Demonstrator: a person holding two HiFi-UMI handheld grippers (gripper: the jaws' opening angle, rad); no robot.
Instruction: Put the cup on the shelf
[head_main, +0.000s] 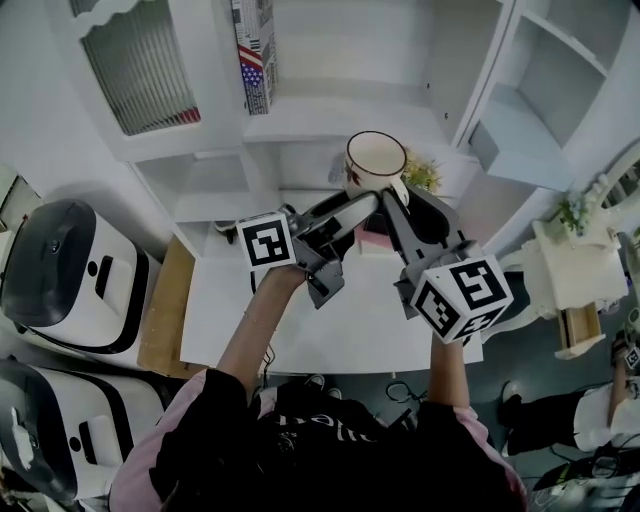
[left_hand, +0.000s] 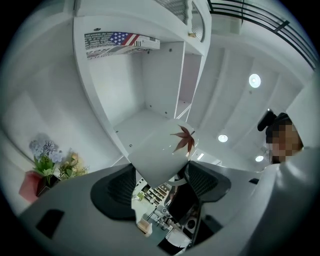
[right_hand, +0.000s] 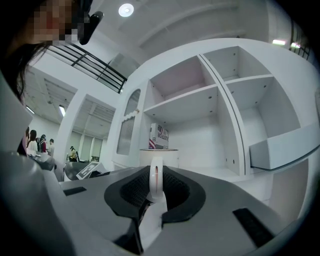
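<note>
L to R: flag-printed box stands at the left end of the shelf, the bay beside it bare. Left gripper is clamped on the base end of the cup; in the left gripper view the cup leans, with most of the body and its red leaf print sticking out past the pads. The cup is up in the air w/ mouth up, in front of the shelf and over the far edge of the table, not set down yet. Right gripper pinches the handle edge-on, jaws nearly together. Flowers sit just right of the cup, lower. Risks, as I judge them: two grips on one rigid cup, so if the hands drift out of sync the handle twists free or the base slides off the left pads; the shallow base grip could let it tip; rim may clip the shelf edge or nudge the box going in.
</note>
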